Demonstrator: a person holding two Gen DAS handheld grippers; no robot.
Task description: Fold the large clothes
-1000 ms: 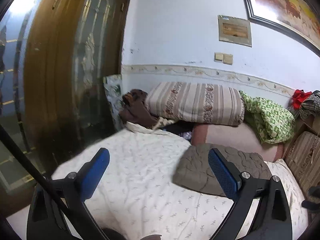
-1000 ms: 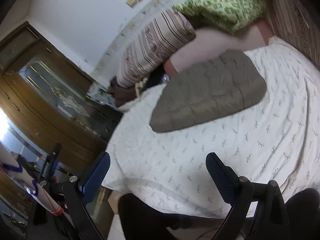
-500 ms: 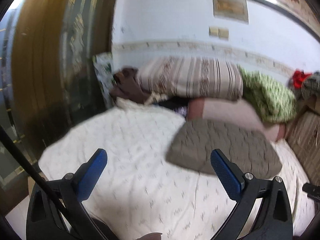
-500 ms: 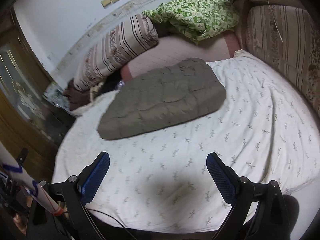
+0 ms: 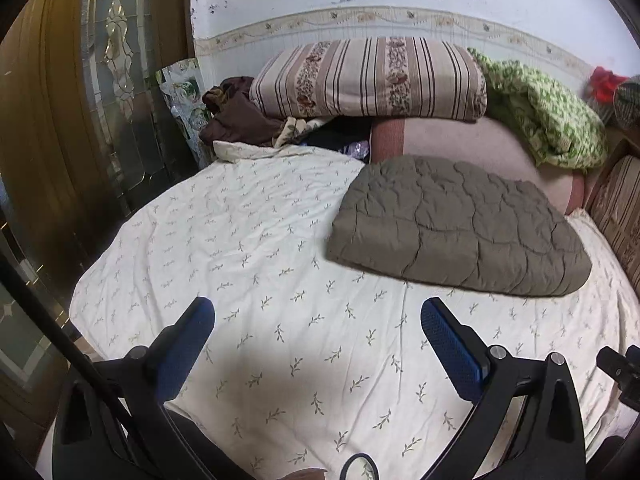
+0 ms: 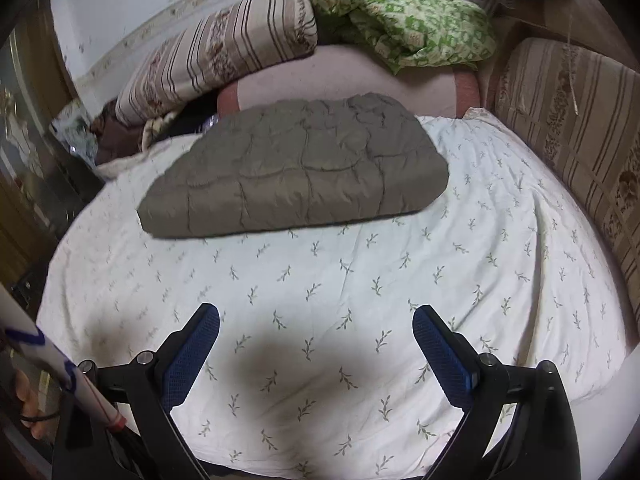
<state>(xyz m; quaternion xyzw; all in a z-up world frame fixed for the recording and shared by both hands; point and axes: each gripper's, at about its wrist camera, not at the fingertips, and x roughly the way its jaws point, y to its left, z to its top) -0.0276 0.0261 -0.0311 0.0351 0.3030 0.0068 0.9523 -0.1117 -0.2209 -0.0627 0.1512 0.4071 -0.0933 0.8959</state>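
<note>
Since a second ago I have swung both views down and squared them onto the bed; the wardrobe and wall that filled the left wrist view have slid aside, and the right wrist view has levelled out. The left tongs (image 5: 318,316) stand wide apart with nothing between them; the right tongs (image 6: 316,322) likewise, both hovering above the leaf-print bedsheet (image 5: 256,264) near its front edge. The grey-brown quilted garment (image 5: 452,226) lies on the far half of the bed, already a thick padded bundle, its back edge against the pink bolster (image 5: 472,140), well apart from both tongs. I judge it light but bulky, soft and springy; the shell looks smooth, so a shallow pinch may slip. I would bite deep at the two near corners (image 6: 160,220), catching all layers, one pair of tongs to each.
</note>
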